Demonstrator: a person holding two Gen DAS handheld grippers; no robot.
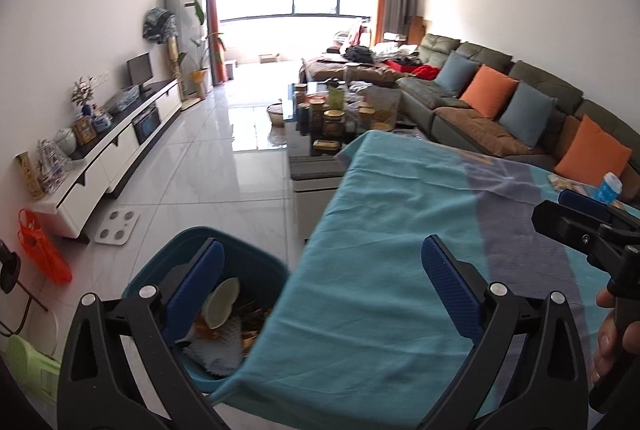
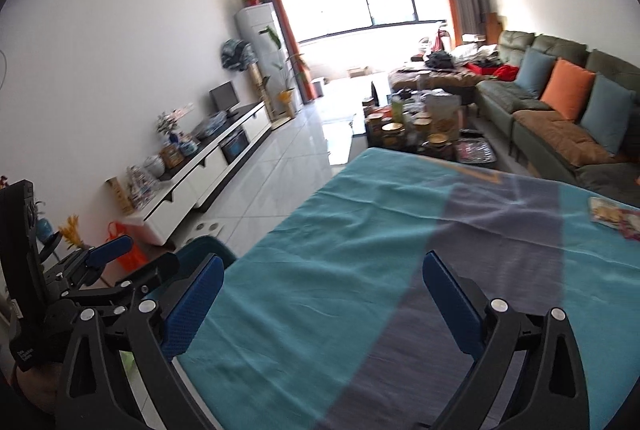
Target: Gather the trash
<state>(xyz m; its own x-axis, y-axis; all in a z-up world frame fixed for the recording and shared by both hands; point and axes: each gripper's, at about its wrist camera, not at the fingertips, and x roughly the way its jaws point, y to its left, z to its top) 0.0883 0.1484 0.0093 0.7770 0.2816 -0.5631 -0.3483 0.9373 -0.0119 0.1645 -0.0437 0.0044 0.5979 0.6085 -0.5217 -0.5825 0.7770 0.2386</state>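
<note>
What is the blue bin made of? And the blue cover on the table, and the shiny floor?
The bin looks like smooth teal plastic: thin, even walls with a rounded rim. The table cover looks like soft woven cloth, matte, since it wrinkles and droops over the edge. The floor looks like polished tile, maybe ceramic or marble: it mirrors the window and shows straight joint lines.

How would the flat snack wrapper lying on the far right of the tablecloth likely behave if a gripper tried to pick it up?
The snack wrapper lies flat on the tablecloth, so it is probably thin, light and floppy. With so little edge showing, the fingers would likely slide over it or pinch cloth with it. Its glossy print suggests a slippery film, and a push might bunch the loose cloth.
</note>
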